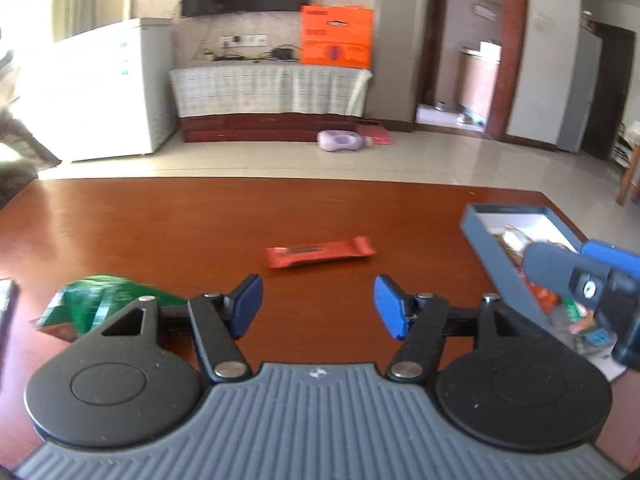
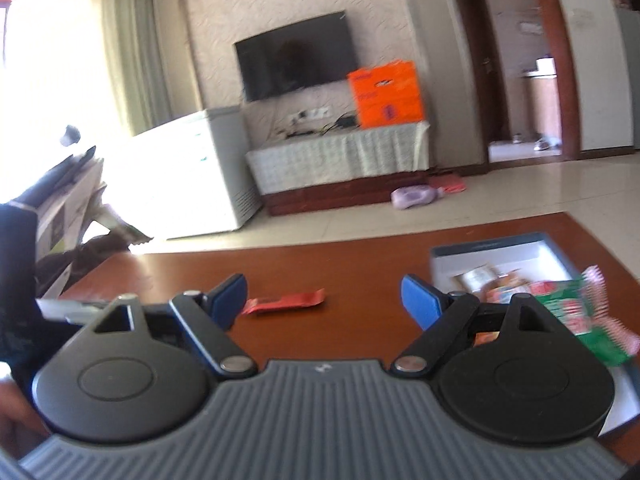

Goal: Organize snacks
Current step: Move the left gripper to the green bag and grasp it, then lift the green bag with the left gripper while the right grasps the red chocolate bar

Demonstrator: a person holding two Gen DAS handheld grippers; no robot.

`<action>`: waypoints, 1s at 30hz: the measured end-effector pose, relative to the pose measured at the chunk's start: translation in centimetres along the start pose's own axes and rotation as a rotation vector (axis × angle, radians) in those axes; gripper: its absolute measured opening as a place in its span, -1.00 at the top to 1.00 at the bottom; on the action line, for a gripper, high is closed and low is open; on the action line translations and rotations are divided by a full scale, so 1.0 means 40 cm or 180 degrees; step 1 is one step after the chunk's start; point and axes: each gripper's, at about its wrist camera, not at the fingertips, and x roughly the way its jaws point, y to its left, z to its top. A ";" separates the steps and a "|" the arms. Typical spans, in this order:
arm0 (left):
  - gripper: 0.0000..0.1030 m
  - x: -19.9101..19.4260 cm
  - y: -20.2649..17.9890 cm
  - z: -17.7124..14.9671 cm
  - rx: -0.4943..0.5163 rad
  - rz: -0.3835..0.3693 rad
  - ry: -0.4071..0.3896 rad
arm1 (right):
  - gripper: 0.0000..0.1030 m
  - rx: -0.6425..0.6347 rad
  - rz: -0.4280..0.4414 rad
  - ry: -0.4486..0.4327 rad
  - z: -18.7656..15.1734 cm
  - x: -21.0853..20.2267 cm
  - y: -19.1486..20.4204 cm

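An orange-red snack bar (image 1: 320, 252) lies flat on the brown table, just ahead of my left gripper (image 1: 319, 306), which is open with nothing between its blue pads. A green packet (image 1: 100, 300) lies to the left of that gripper, partly behind its left arm. A blue-grey box (image 1: 500, 248) holding several snacks stands at the right. From my right hand's tool, one blue finger (image 1: 548, 264) shows over that box. My right gripper (image 2: 325, 300) is open and empty. Beyond it lie the snack bar (image 2: 284, 302) and, at the right, the box (image 2: 500, 246) with a green-and-red packet (image 2: 576, 312).
The table (image 1: 160, 232) ends at a far edge, with tiled floor beyond. A dark flat object (image 1: 6, 304) sits at the table's left edge. A person's dark sleeve (image 2: 16, 280) fills the left side of the right wrist view. A TV stand and a white chest stand far back.
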 end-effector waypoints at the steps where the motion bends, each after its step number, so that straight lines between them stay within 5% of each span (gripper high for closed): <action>1: -0.36 -0.002 0.030 0.002 -0.0030 0.0035 -0.0002 | -0.66 -0.0003 0.0040 0.0036 -0.002 0.014 0.015; 14: -0.60 0.008 0.429 -0.022 -0.0255 0.0409 0.0031 | -0.66 0.0046 0.0295 0.0362 -0.046 0.142 0.153; 17: -0.62 0.030 0.484 -0.035 -0.0313 0.0316 0.0145 | -0.66 0.0032 0.0317 0.0424 -0.059 0.169 0.178; 26: -0.83 0.118 0.470 -0.069 0.0040 0.0196 0.0298 | -0.66 0.0155 0.0302 0.0641 -0.078 0.226 0.196; 30: -0.57 0.139 0.455 -0.062 0.0057 0.0103 0.0267 | -0.66 0.0165 0.0191 0.0648 -0.064 0.231 0.177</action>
